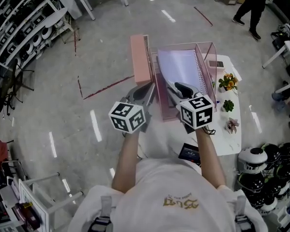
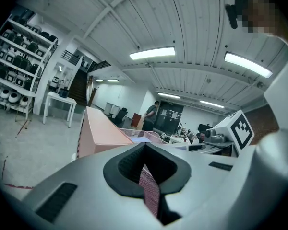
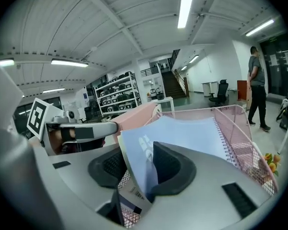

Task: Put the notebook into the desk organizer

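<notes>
Nearest is the person's white shirt. Beyond it, the left gripper is clamped on the mesh wall of the desk organizer and steadies it. The right gripper has its jaws apart around the notebook, which stands tilted inside the organizer, seemingly resting there. It is best to draw back straight, without catching the cover.
</notes>
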Motion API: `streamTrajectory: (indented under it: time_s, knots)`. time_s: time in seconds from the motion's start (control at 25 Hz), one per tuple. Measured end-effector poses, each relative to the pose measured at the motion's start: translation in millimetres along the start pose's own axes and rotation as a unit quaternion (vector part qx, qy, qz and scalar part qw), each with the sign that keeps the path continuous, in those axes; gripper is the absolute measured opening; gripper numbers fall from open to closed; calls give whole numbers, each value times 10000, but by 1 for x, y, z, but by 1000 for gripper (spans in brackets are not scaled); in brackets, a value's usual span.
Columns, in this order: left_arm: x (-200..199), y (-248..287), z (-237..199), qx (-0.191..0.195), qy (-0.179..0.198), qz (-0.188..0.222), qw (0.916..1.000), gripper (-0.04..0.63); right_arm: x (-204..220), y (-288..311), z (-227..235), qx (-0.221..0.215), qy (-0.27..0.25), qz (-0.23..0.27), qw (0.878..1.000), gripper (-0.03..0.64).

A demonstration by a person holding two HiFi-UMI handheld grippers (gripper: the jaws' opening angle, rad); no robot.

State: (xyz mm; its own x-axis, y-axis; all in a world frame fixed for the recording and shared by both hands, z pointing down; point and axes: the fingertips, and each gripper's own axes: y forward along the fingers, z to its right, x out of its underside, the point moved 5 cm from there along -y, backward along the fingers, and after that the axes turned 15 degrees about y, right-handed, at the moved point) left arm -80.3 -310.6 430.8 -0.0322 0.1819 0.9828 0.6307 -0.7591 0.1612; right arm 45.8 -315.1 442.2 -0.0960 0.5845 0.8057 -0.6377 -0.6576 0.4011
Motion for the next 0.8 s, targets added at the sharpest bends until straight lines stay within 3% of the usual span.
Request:
streamTrajectory:
  time_s: [0.16,0.36,0.56,0.8]
  knots:
    - [-2,-3,1,97,-28,8,9999,15,0,0,-9,-279,153,-18,9995,257]
    - [-2,-8,6,208,-10,-2,9998,15,4,-7,-17,-438,480,143,9978,310]
    - [-2,-13,8,279,21,12,9996,15,-3,-23,-19,-394,772,543,9948,303]
    - [-6,-19,17,338,116,161,9992,15,3,-51,-17,-233,953,840,9916,230]
